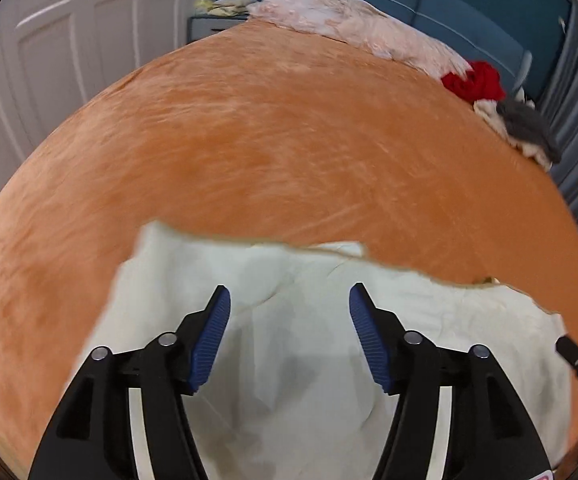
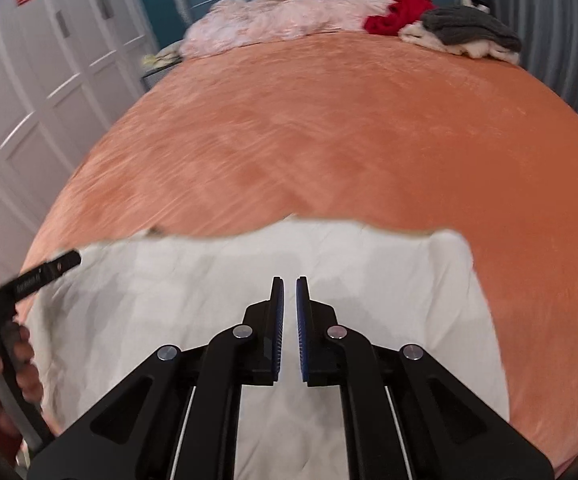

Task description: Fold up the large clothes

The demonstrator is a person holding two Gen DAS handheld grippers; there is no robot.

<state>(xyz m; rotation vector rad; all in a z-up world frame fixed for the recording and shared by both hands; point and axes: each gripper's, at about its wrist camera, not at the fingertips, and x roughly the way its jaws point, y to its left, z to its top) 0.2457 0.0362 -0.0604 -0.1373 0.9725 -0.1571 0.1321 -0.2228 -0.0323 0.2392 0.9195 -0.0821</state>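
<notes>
So the white garment [image 1: 289, 340] is lying on the near end of the orange bed [image 1: 269, 152], spread mostly flat with soft creases and a ragged, wavy far edge. It looks like thin woven cotton — light, floppy, no stiffness at all, so my guess is it'll sag and drag wherever it isn't held, and the fuzzy bedspread will probably grip it a bit rather than let it slide.

Left gripper [image 1: 289, 300] is spread wide, nothing between the blue pads [image 1: 213, 336], hovering above the cloth. Right gripper [image 2: 289, 292] has its jaws nearly together with a thin gap showing, and I can't see any fabric pinched in there, so it looks empty too. You can spot the left tool and the hand [image 2: 5, 368] on it at the edge of the right view.

Where to grab: I'd go for the two far corners, one per side — the left corner [image 1: 149, 232] and the right corner [image 2: 453, 240]. Pinch a single layer right at the hem, lift both evenly, or the middle will bunch. The pile [image 2: 441, 28] of other clothes at the far end is well apart.
</notes>
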